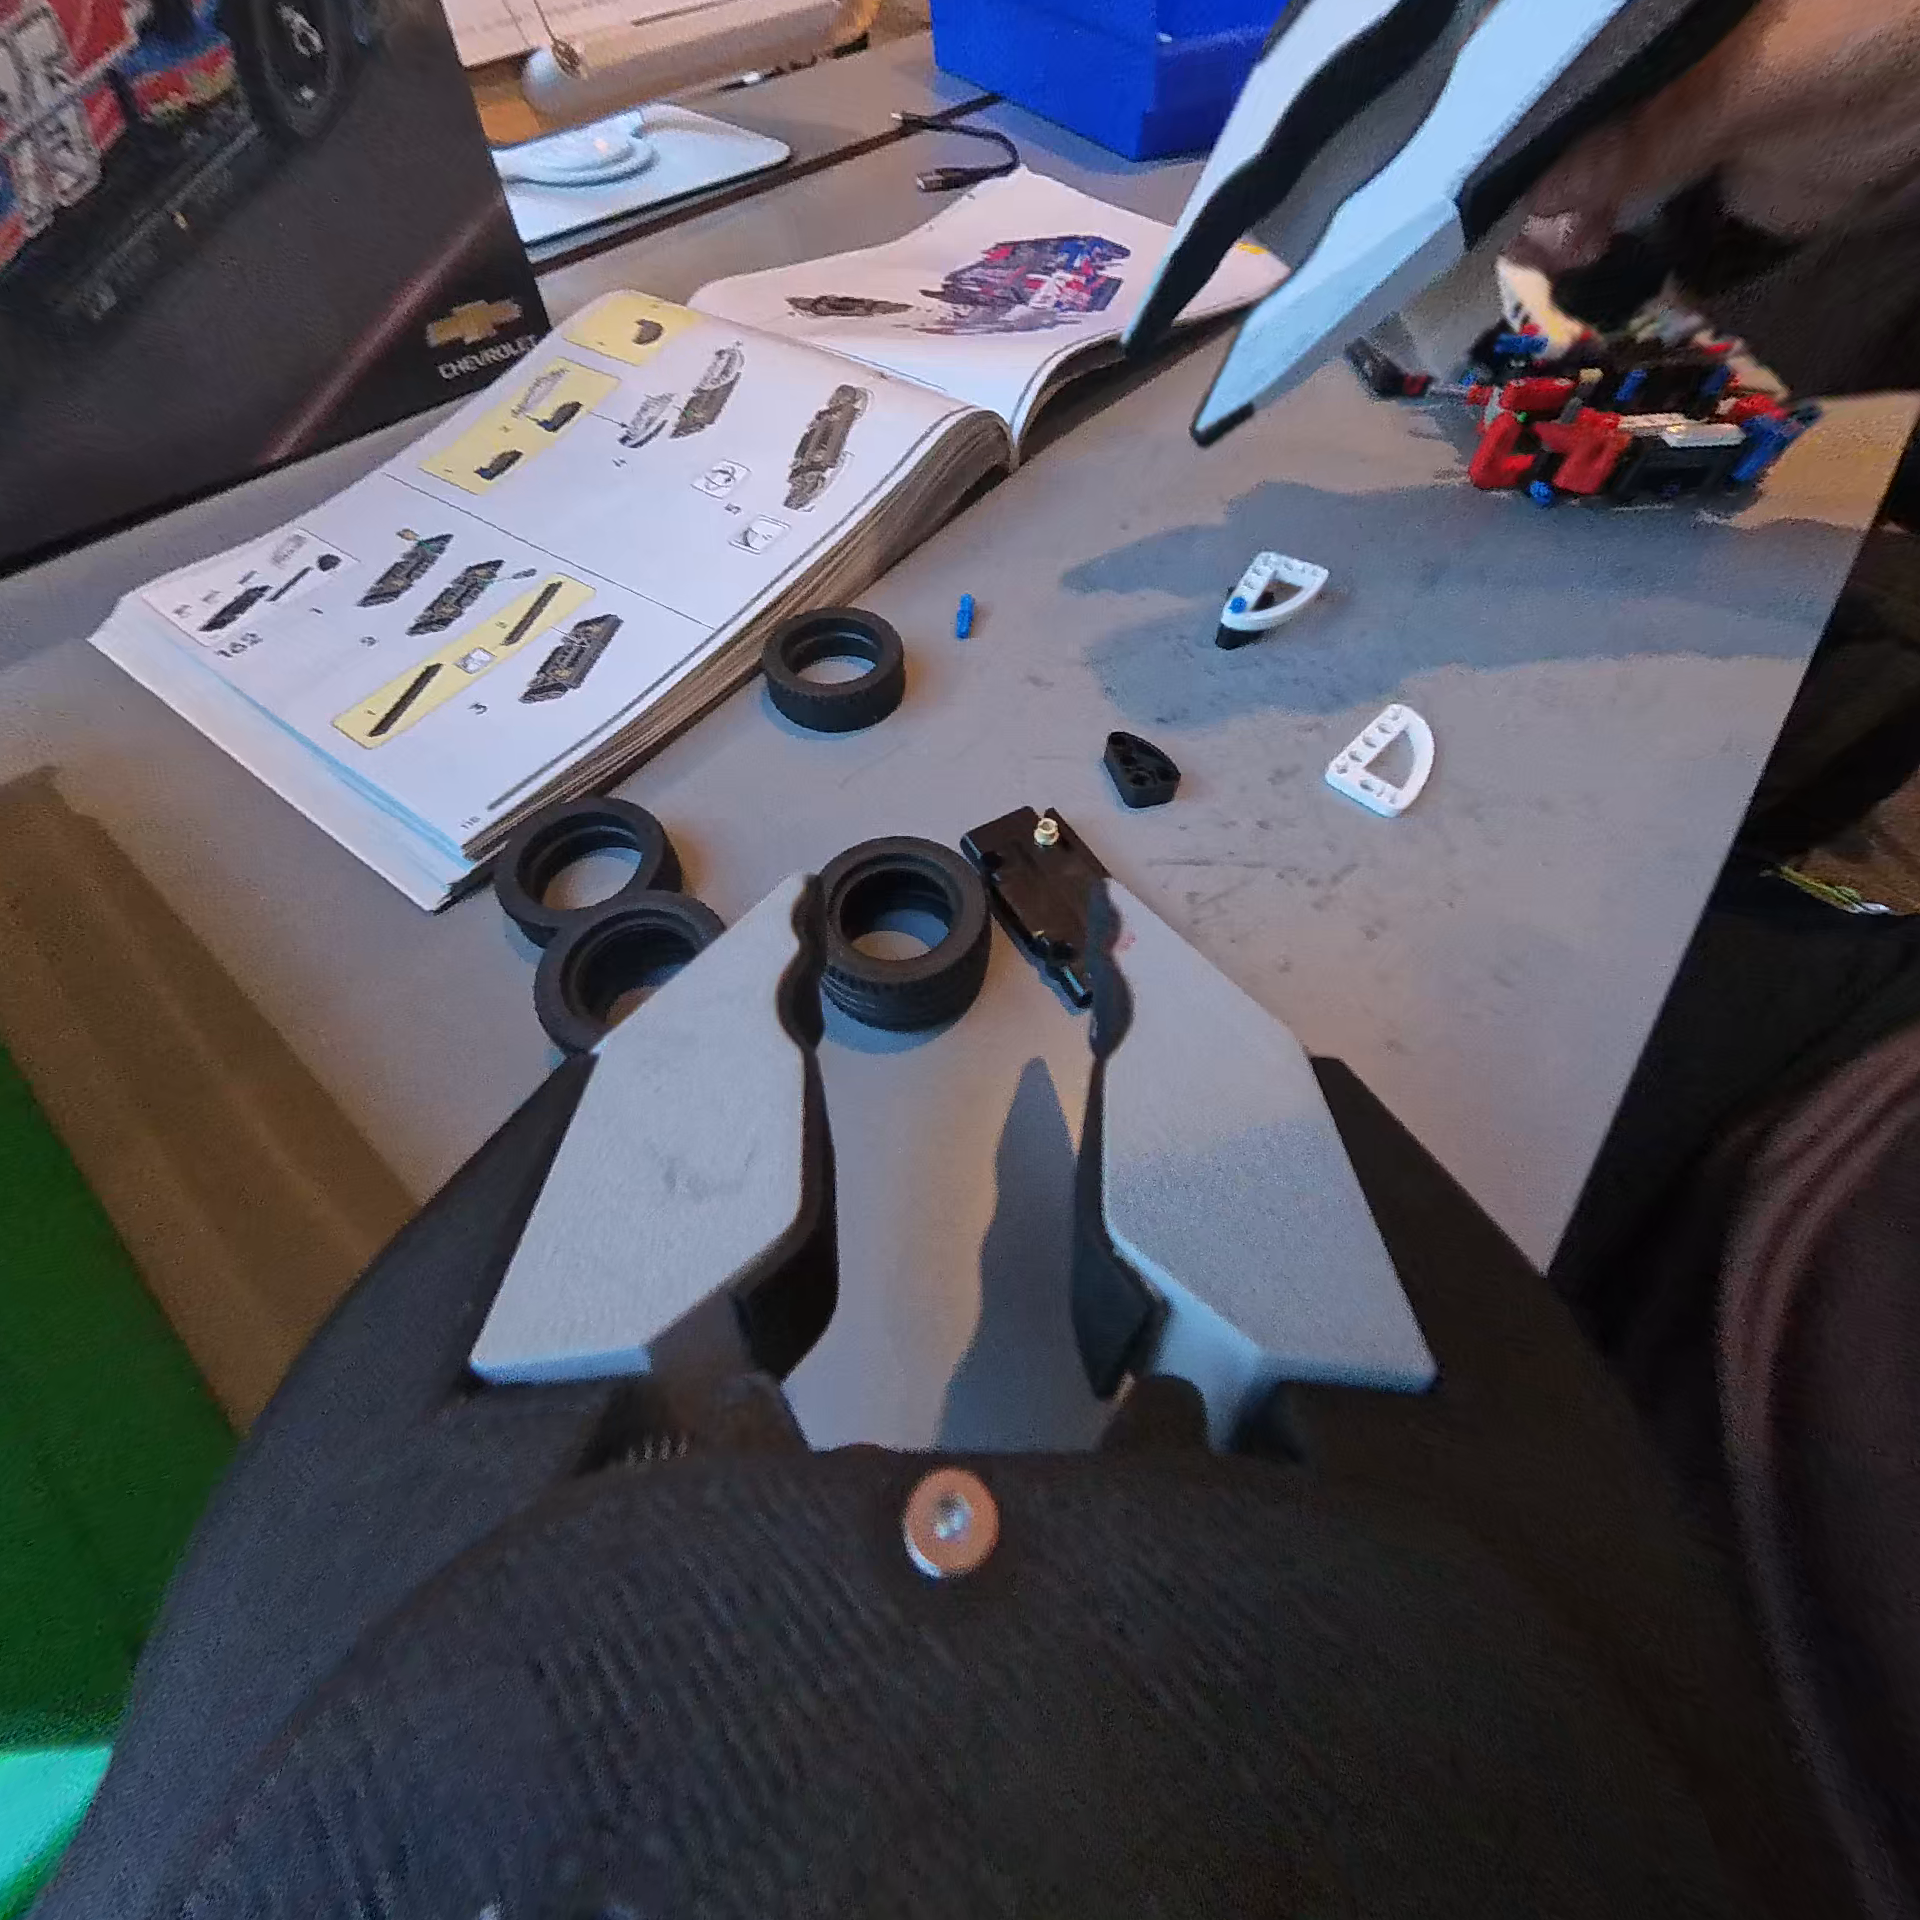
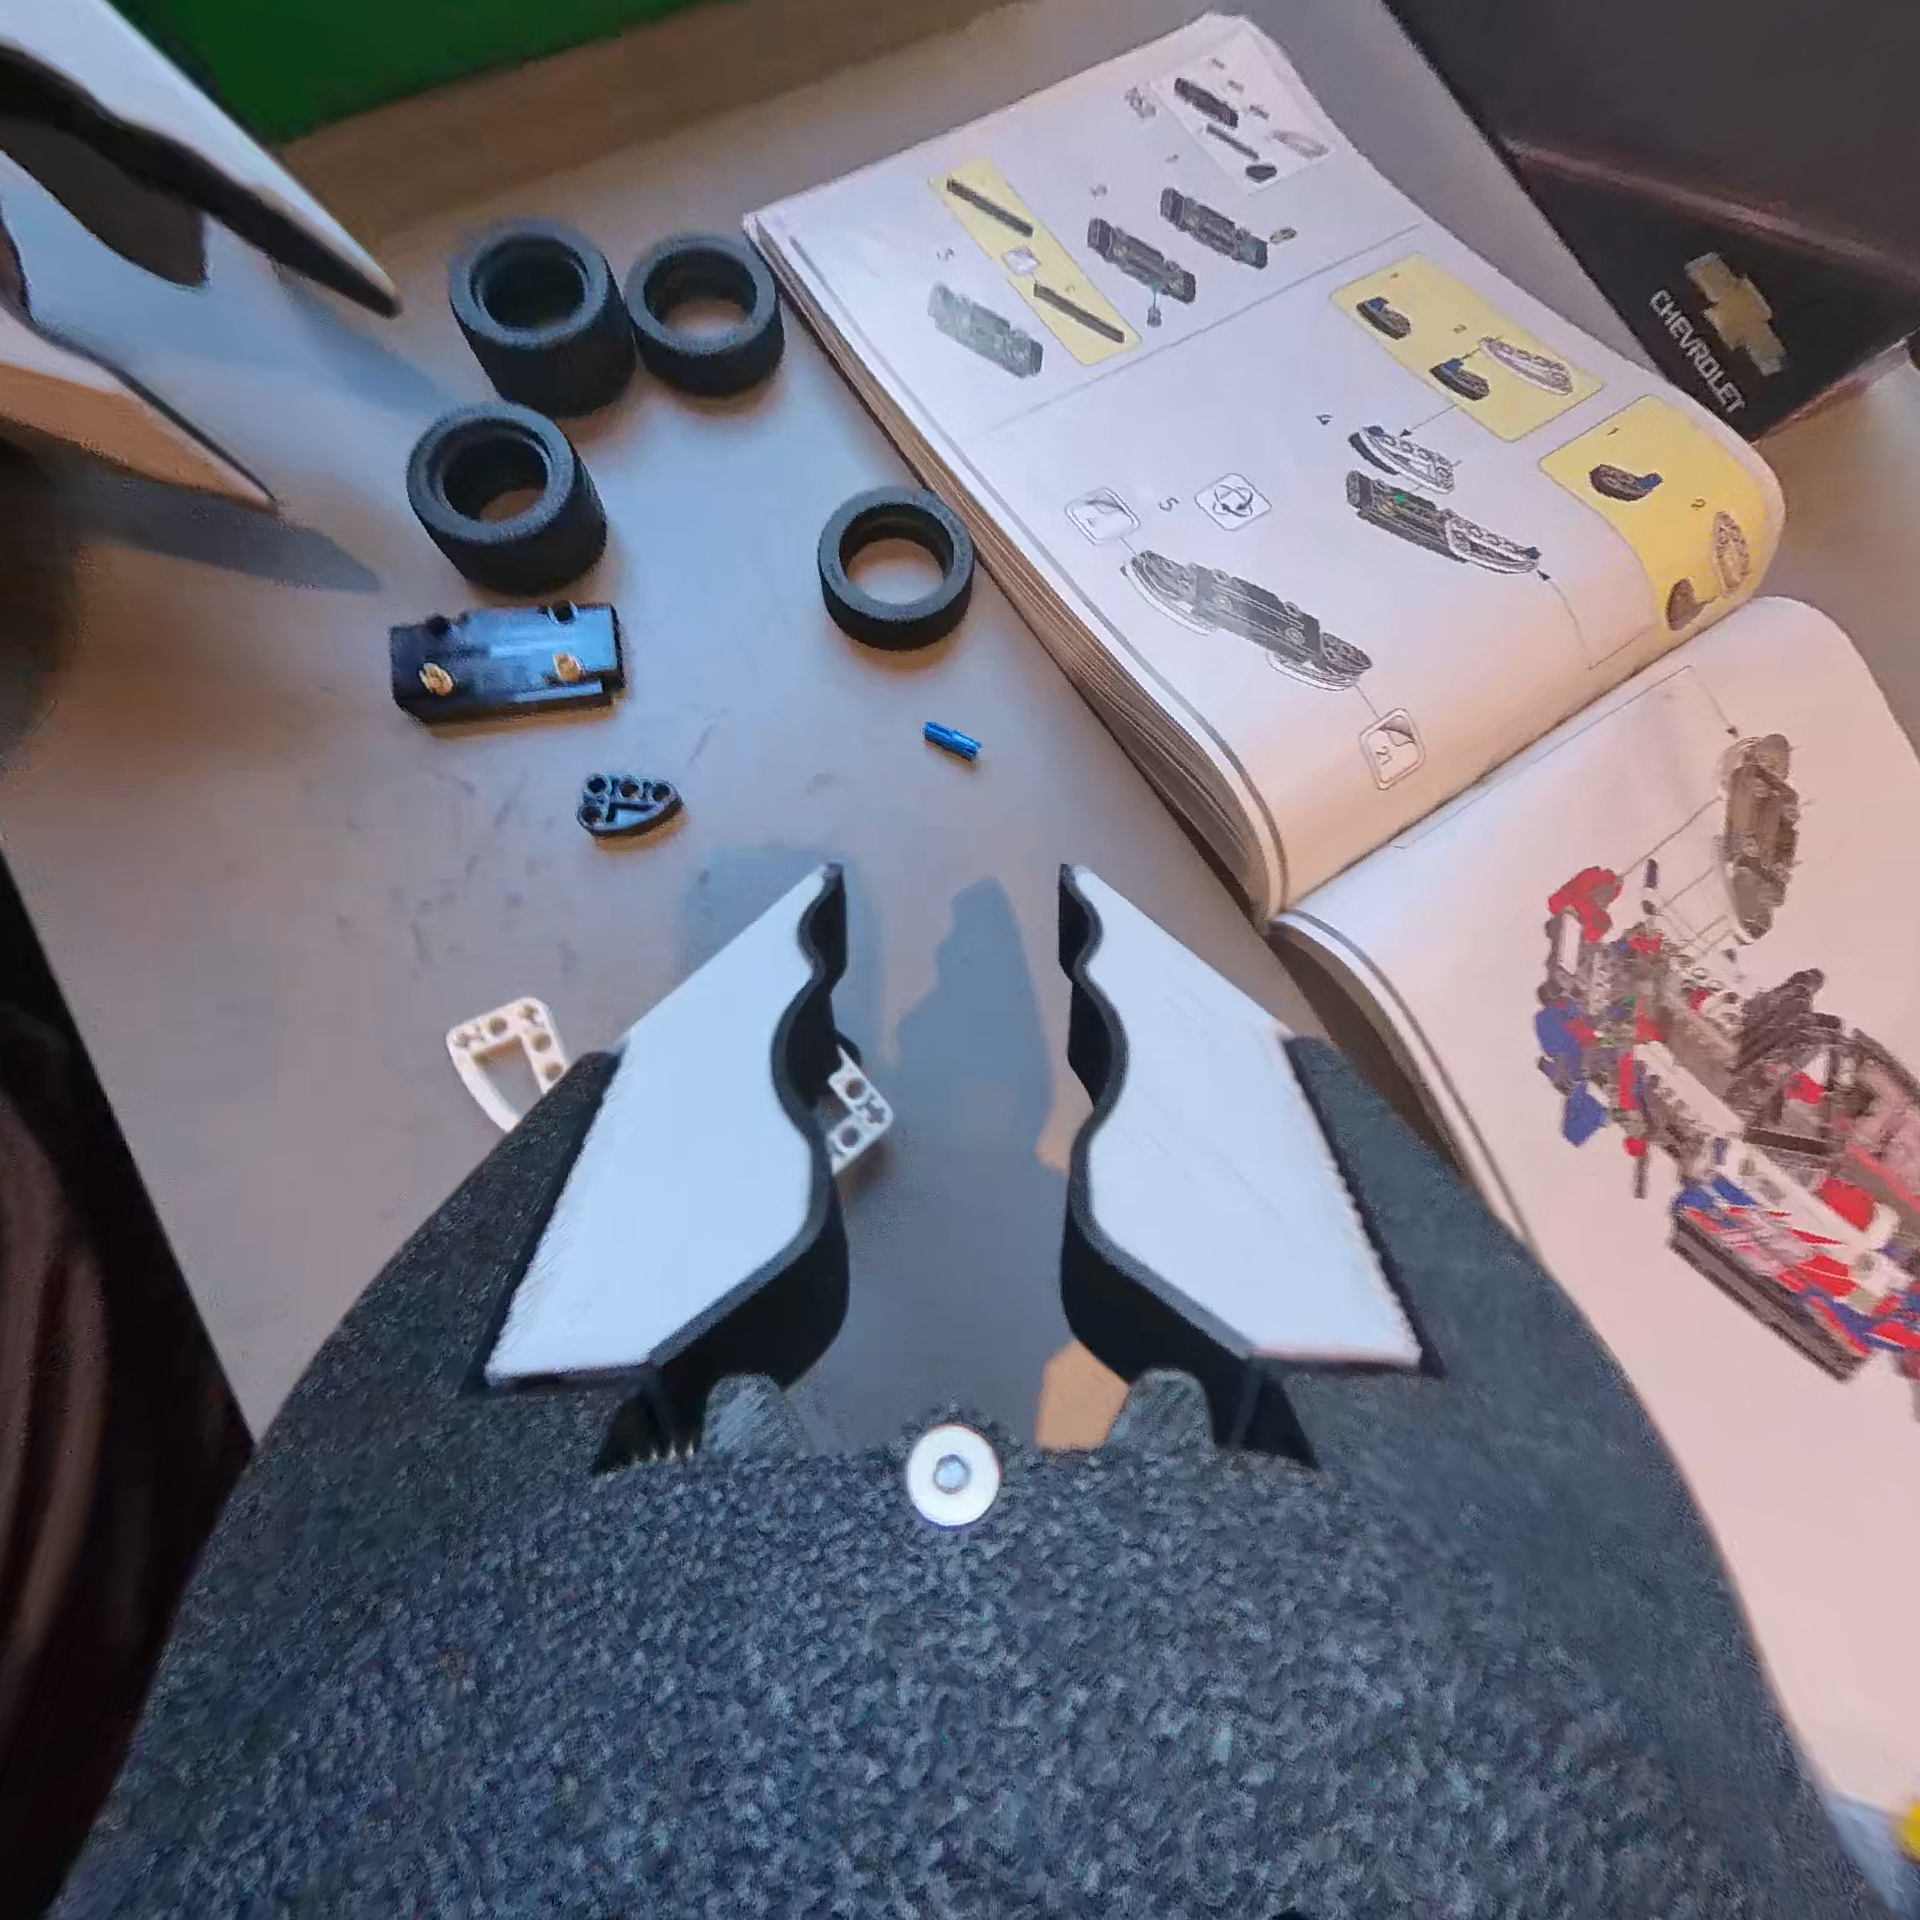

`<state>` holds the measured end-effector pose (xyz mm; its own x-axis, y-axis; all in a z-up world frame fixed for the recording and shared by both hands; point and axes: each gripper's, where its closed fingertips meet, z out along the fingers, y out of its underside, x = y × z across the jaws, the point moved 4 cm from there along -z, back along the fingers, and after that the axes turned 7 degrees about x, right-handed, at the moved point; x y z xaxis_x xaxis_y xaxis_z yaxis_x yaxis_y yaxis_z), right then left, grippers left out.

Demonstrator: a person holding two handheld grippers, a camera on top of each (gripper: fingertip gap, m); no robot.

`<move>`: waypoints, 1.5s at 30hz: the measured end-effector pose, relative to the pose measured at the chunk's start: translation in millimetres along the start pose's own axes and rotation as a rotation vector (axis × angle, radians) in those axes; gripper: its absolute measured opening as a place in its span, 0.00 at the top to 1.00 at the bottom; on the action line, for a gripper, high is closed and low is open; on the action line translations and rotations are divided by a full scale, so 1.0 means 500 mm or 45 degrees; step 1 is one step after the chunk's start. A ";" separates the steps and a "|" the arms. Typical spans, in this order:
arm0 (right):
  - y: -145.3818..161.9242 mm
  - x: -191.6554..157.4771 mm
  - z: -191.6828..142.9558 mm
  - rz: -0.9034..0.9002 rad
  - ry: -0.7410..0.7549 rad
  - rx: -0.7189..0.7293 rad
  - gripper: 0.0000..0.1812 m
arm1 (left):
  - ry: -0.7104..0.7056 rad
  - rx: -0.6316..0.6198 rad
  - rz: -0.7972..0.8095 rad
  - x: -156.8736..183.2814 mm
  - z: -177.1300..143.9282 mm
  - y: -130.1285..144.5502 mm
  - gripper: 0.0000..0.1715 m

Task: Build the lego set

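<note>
My left gripper [image 1: 951, 914] is open and empty, held over a black tyre [image 1: 904, 945] and a black panel with tan pins [image 1: 1039, 894]. Three more tyres [image 1: 831, 670] lie near the open instruction booklet [image 1: 540, 582]. My right gripper [image 2: 951, 883] is open and empty above the grey table [image 2: 260, 883]. It hangs over a white curved piece [image 2: 857, 1117], which is partly hidden by its left finger. A second white piece [image 2: 504, 1049], a small black piece [image 2: 629, 805], a blue pin [image 2: 951, 740] and the panel [image 2: 509, 665] lie ahead. The partly built red, blue and black model [image 1: 1621, 426] sits far right.
The set's dark box [image 1: 239, 260] stands at the back left and a blue bin [image 1: 1091, 73] behind the booklet. A cable [image 1: 956, 171] and a flat white pad [image 1: 634, 166] lie at the back. The table's right edge [image 1: 1714, 935] runs close to the white pieces. Measured from the fingertips, the white curved piece [image 2: 857, 1117] is 6 centimeters or so from the right gripper and 20 centimeters from the left. It is also in sight in the left wrist view [image 1: 1275, 563].
</note>
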<state>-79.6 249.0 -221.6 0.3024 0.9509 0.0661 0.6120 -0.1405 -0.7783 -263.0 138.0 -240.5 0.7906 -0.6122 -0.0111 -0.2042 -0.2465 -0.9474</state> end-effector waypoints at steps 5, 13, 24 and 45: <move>-0.008 0.024 0.014 -0.125 -0.086 -0.186 0.85 | 0.024 0.021 0.004 0.002 0.000 -0.004 0.78; -0.024 0.015 0.118 -0.483 -0.238 -0.458 0.89 | 0.092 0.001 -0.055 0.003 0.003 -0.001 0.79; -0.010 0.008 0.177 -0.560 -0.485 -0.604 0.98 | 0.125 -0.003 -0.062 0.007 0.003 -0.001 0.78; -0.079 -0.198 -0.027 1.215 -1.222 0.413 0.98 | 0.199 0.254 0.474 0.139 0.027 -0.139 0.87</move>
<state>-124.0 156.9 -188.9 -0.1925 0.3591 -0.9132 0.2210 -0.8909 -0.3969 -186.3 122.7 -179.9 0.5843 -0.7417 -0.3292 -0.3312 0.1524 -0.9312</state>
